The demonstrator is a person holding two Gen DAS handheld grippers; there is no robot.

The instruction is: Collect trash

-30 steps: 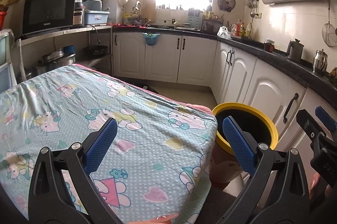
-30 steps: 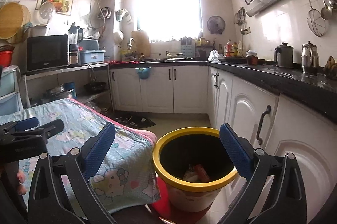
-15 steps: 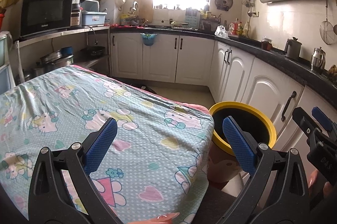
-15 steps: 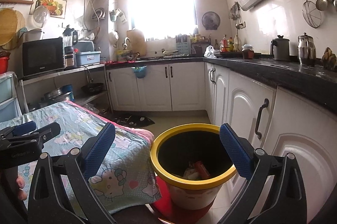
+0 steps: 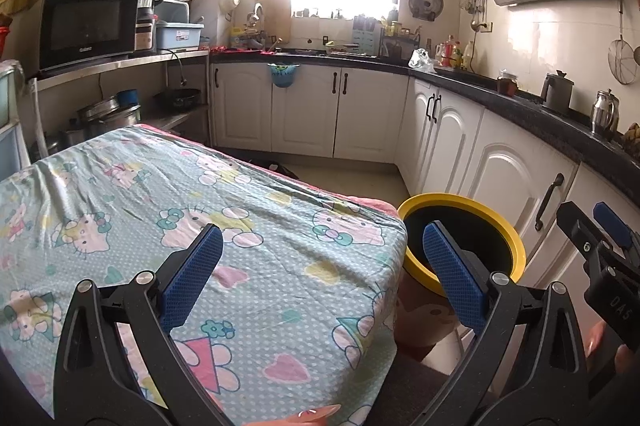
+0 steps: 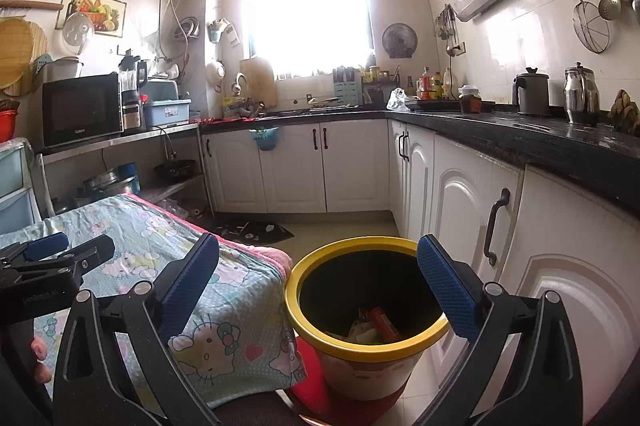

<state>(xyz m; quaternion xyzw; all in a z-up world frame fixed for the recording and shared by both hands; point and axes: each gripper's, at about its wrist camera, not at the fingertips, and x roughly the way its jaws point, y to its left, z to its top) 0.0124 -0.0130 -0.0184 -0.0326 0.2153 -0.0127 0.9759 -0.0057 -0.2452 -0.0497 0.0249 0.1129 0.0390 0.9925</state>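
A yellow-rimmed trash bin [image 6: 366,340] stands on the floor right of the table; it also shows in the left wrist view [image 5: 516,250]. Trash [image 6: 374,326], including a red piece, lies inside it. My right gripper [image 6: 318,276] is open and empty above and in front of the bin. My left gripper [image 5: 322,266] is open and empty over the table's right end. Each gripper shows at the edge of the other's view: the right gripper [image 5: 600,242] and the left gripper [image 6: 56,254].
The table wears a Hello Kitty cloth [image 5: 160,209] with nothing on it in view. White cabinets [image 6: 460,209] under a black counter [image 6: 540,141] run right of the bin. A shelf with a microwave [image 5: 88,23] stands left.
Both views shift slightly: the bin sits a little lower and closer in the right wrist view. Both grippers stay open and empty.
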